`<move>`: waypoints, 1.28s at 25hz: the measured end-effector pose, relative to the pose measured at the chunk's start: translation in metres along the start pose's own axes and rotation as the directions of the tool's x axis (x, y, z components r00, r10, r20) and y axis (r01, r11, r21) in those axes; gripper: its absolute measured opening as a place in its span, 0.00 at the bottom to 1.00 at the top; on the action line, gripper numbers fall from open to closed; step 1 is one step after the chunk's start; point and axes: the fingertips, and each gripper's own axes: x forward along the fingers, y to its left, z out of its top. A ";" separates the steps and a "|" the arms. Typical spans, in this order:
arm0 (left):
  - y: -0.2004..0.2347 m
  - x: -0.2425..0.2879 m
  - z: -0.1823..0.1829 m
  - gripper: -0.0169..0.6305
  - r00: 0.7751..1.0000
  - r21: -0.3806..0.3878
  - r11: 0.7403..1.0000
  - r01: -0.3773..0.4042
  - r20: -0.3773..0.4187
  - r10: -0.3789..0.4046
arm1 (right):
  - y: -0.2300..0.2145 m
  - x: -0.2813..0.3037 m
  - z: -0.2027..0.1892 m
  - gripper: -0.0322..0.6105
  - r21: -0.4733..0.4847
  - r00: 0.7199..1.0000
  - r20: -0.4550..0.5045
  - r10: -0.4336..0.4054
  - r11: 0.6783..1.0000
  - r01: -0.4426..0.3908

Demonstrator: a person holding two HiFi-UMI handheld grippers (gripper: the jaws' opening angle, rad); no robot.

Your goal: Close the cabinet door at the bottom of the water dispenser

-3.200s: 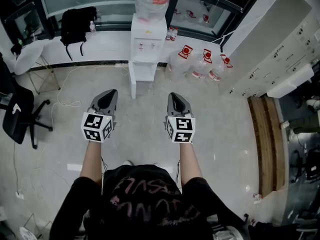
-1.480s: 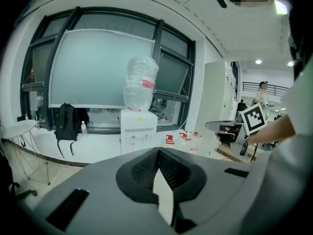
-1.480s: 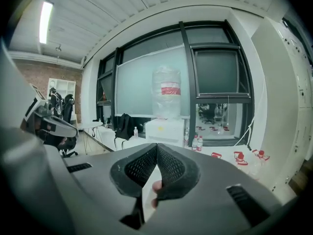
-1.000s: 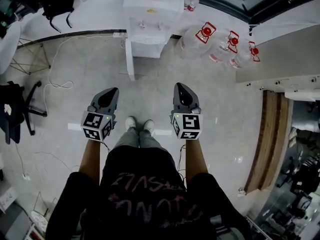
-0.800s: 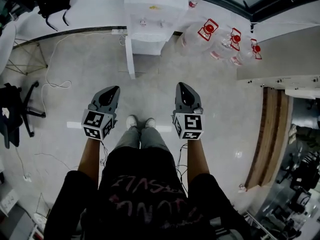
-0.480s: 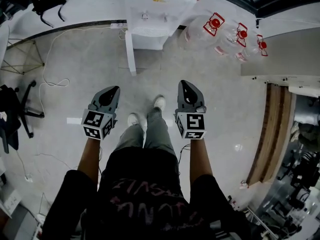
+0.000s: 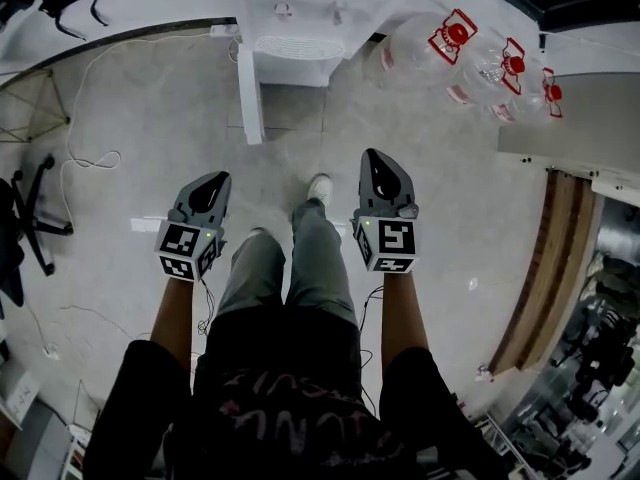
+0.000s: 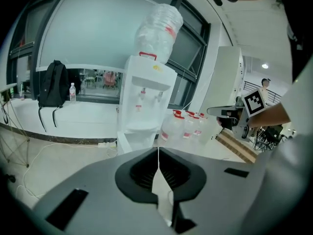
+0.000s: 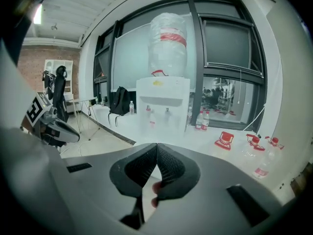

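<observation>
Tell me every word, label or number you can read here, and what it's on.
Nothing reads for sure.
On the shirt: pale lettering, upside down and creased, unreadable.
On the water jugs: red labels, too small.
On the big bottle atop the water dispenser: red band, blurred.
On the left gripper and right gripper: cubes with black-and-white square patterns, no words.

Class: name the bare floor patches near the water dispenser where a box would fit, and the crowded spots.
Bare: floor between the open cabinet door and the cable; floor between the right gripper and the wooden strip. Crowded: beside the water dispenser, where the jugs lie.
</observation>
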 end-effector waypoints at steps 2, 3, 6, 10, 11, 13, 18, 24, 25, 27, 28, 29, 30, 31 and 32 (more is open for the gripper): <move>0.006 0.020 -0.016 0.05 1.000 -0.001 1.000 -0.008 -0.005 0.008 | -0.006 0.021 -0.019 0.07 -0.001 1.000 -0.007 0.011 1.000 -0.011; 0.009 0.029 -0.025 0.05 1.000 0.004 1.000 -0.013 -0.007 0.013 | -0.009 0.031 -0.027 0.07 0.000 1.000 -0.004 0.016 1.000 -0.016; 0.024 0.057 -0.053 0.05 0.999 0.026 0.999 -0.030 -0.018 0.031 | -0.015 0.065 -0.051 0.07 0.010 0.999 0.020 0.028 1.000 -0.028; 0.043 0.096 -0.093 0.05 0.999 0.032 0.999 -0.040 -0.024 0.040 | -0.022 0.109 -0.095 0.07 0.003 0.999 0.020 0.042 0.999 -0.042; 0.047 0.105 -0.104 0.05 0.999 0.031 0.999 -0.042 -0.025 0.043 | -0.023 0.118 -0.106 0.07 0.002 0.999 0.023 0.044 0.999 -0.045; 0.055 0.123 -0.125 0.05 0.998 0.038 0.998 -0.049 -0.023 0.050 | -0.026 0.135 -0.127 0.07 0.002 0.998 0.029 0.048 0.999 -0.048; 0.075 0.164 -0.168 0.05 0.999 0.058 0.997 -0.055 0.006 0.054 | -0.036 0.176 -0.182 0.07 -0.019 0.998 0.030 0.048 0.999 -0.047; 0.088 0.202 -0.200 0.09 0.997 0.105 0.994 -0.043 0.062 0.036 | -0.052 0.208 -0.247 0.07 -0.035 0.999 0.026 0.029 0.999 -0.028; 0.089 0.206 -0.204 0.13 0.997 0.121 0.992 -0.040 0.071 0.032 | -0.054 0.213 -0.257 0.07 -0.039 0.999 0.022 0.026 0.999 -0.025; 0.091 0.214 -0.211 0.15 0.996 0.154 0.987 -0.037 0.087 0.024 | -0.058 0.222 -0.276 0.07 -0.046 1.000 0.023 0.018 0.999 -0.017; 0.092 0.218 -0.214 0.16 0.995 0.162 0.986 -0.035 0.096 0.019 | -0.060 0.227 -0.283 0.07 -0.045 1.000 0.028 0.014 0.999 -0.013; 0.094 0.223 -0.217 0.18 0.995 0.167 0.986 -0.029 0.103 0.012 | -0.061 0.231 -0.288 0.07 -0.043 0.999 0.037 0.010 0.999 -0.008; 0.096 0.228 -0.219 0.20 0.994 0.172 0.985 -0.022 0.107 0.004 | -0.062 0.235 -0.293 0.07 -0.041 0.999 0.047 0.005 0.999 -0.003; 0.096 0.233 -0.222 0.22 0.994 0.179 0.984 -0.014 0.110 -0.006 | -0.063 0.239 -0.298 0.07 -0.042 0.999 0.052 0.000 0.999 0.002; 0.096 0.238 -0.225 0.23 0.993 0.186 0.983 -0.004 0.114 -0.017 | -0.064 0.241 -0.303 0.07 -0.044 0.998 0.055 -0.005 0.999 0.007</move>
